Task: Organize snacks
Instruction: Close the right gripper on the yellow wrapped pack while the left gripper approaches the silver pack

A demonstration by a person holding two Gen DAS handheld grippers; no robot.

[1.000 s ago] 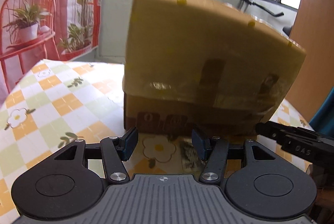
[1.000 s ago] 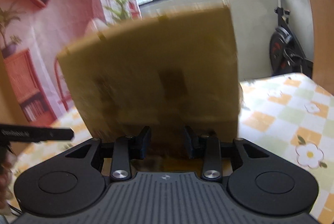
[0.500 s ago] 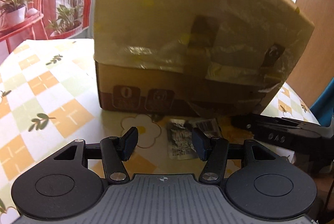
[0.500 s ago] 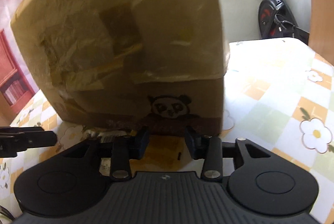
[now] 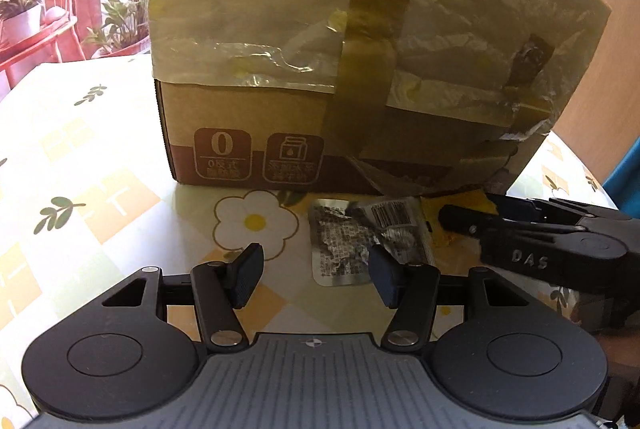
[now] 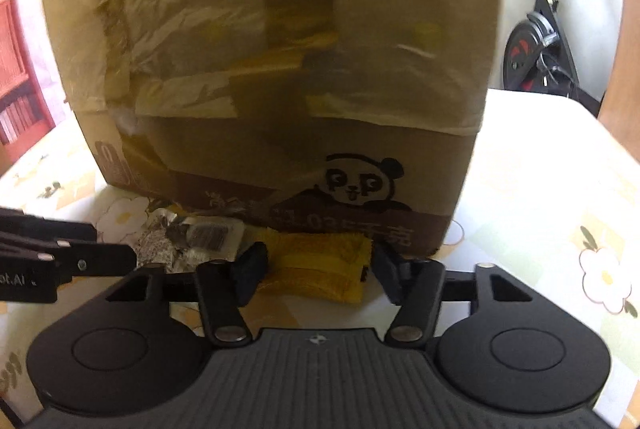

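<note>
The left gripper (image 5: 316,279) has its two black fingers apart, and nothing is between them. Its right finger (image 5: 386,281) sits in front of the near edge of a crinkly silver snack packet (image 5: 344,245). I cannot tell if it touches the packet. The silver snack packet lies flat on the table with the flower tablecloth (image 5: 100,169), just in front of a big cardboard box (image 5: 360,49).

The right gripper (image 6: 318,271) is opening its fingers. A yellow snack packet (image 6: 320,265) lies on the table between them, but the fingers do not press on it. The yellow snack packet lies right up against the foot of the box, below a drawn panda face (image 6: 358,183).

The two packets lie side by side, the silver one to the left of the yellow one. The box has wrinkled clear plastic and brown tape over its upper part.
</note>
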